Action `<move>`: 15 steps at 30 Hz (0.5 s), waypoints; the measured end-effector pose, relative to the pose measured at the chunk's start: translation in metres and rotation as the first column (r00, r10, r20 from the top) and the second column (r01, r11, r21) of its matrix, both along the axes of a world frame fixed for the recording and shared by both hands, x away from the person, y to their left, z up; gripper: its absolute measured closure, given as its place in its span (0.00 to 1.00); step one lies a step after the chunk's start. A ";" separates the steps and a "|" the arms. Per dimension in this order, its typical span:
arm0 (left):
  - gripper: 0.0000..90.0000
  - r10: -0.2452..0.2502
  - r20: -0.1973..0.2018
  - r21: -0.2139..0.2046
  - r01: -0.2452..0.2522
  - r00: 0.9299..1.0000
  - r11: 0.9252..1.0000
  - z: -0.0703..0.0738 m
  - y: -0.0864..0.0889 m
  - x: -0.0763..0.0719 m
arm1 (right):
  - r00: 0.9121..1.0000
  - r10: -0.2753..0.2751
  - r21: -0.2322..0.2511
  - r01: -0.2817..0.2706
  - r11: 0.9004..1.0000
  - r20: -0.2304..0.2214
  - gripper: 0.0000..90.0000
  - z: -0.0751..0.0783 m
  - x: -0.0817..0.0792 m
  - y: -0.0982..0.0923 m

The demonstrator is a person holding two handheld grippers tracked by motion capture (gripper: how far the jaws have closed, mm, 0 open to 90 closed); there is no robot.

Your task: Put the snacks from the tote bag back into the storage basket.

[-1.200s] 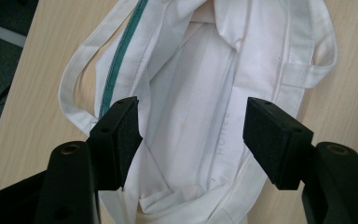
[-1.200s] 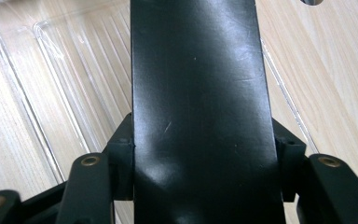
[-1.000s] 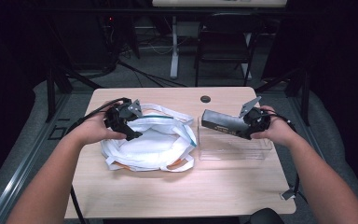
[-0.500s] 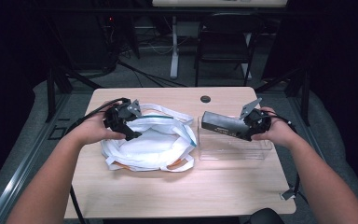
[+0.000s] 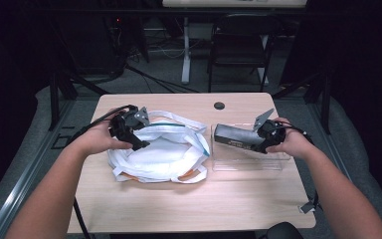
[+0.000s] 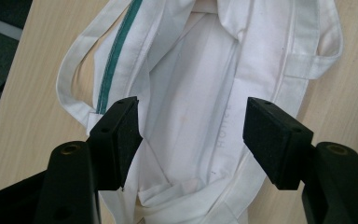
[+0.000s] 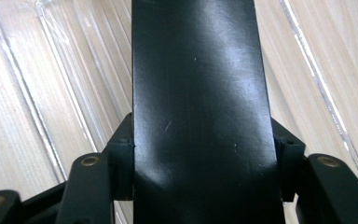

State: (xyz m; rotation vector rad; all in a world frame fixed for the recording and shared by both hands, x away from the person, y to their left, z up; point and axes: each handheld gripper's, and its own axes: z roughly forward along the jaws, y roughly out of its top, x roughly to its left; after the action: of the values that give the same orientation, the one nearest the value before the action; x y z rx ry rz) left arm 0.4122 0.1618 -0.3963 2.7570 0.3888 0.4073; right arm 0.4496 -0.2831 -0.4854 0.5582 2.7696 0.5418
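One pale wood desk (image 5: pixel 189 204) in a dark room: your left hand-held gripper (image 5: pixel 138 143) gapes wide over the bag (image 5: pixel 159 157); your right hand-held gripper (image 5: pixel 255 144) clamps the black box (image 5: pixel 234 137).

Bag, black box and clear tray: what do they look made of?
Bag: white woven cloth, matte, going by its stitched seams, soft folds and green stripe. Box: smooth, glossy black with fine scratches, maybe plastic or coated card. Tray: clear, rigid, likely acrylic; the table's wood grain shows through.
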 end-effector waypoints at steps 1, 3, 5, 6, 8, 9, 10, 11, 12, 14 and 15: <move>0.40 -0.001 0.001 -0.002 0.001 1.000 1.000 0.000 0.000 0.000 | 1.000 -0.007 0.006 0.007 1.000 0.002 0.46 -0.002 0.000 0.000; 0.40 -0.001 0.001 -0.002 0.001 1.000 1.000 -0.001 0.000 0.000 | 1.000 -0.004 -0.004 0.004 1.000 -0.002 0.46 -0.004 0.001 0.001; 0.40 -0.004 -0.001 -0.002 0.004 1.000 1.000 -0.002 0.000 0.000 | 1.000 -0.004 -0.003 0.004 1.000 -0.005 0.46 -0.007 0.002 0.001; 0.40 -0.005 0.000 0.000 0.005 1.000 1.000 -0.002 0.000 0.000 | 1.000 -0.006 -0.004 0.006 1.000 -0.006 0.46 -0.009 0.003 0.002; 0.40 -0.003 -0.002 -0.002 0.003 1.000 1.000 -0.003 0.001 0.000 | 1.000 -0.004 -0.012 0.004 1.000 -0.007 0.46 -0.012 0.004 0.002; 0.40 -0.001 -0.003 -0.002 0.001 1.000 1.000 -0.003 0.001 0.000 | 1.000 -0.003 -0.011 0.003 1.000 -0.012 0.46 -0.014 0.004 0.003; 0.40 0.002 -0.003 -0.004 -0.002 1.000 1.000 -0.003 0.001 0.000 | 1.000 0.000 -0.022 0.000 1.000 -0.013 0.46 -0.015 0.005 0.003; 0.40 0.002 -0.003 -0.004 -0.002 1.000 1.000 -0.003 0.001 0.000 | 1.000 -0.002 -0.017 0.002 1.000 -0.015 0.46 -0.016 0.005 0.004; 0.40 0.002 -0.002 -0.001 -0.002 1.000 1.000 -0.004 0.002 0.001 | 1.000 0.003 -0.024 -0.003 1.000 -0.015 0.46 -0.018 0.006 0.005; 0.40 0.008 -0.004 -0.004 -0.008 1.000 1.000 -0.005 0.003 0.000 | 1.000 0.002 -0.029 -0.003 1.000 -0.019 0.46 -0.019 0.007 0.005; 0.40 0.007 -0.004 -0.002 -0.007 1.000 1.000 -0.005 0.003 0.001 | 1.000 0.002 -0.026 -0.002 1.000 -0.023 0.46 -0.020 0.008 0.005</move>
State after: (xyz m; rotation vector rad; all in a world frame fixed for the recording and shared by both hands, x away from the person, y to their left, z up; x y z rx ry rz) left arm 0.4127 0.1650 -0.4012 2.7562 0.3993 0.4024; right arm 0.4571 -0.2781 -0.5055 0.5593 2.7946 0.5017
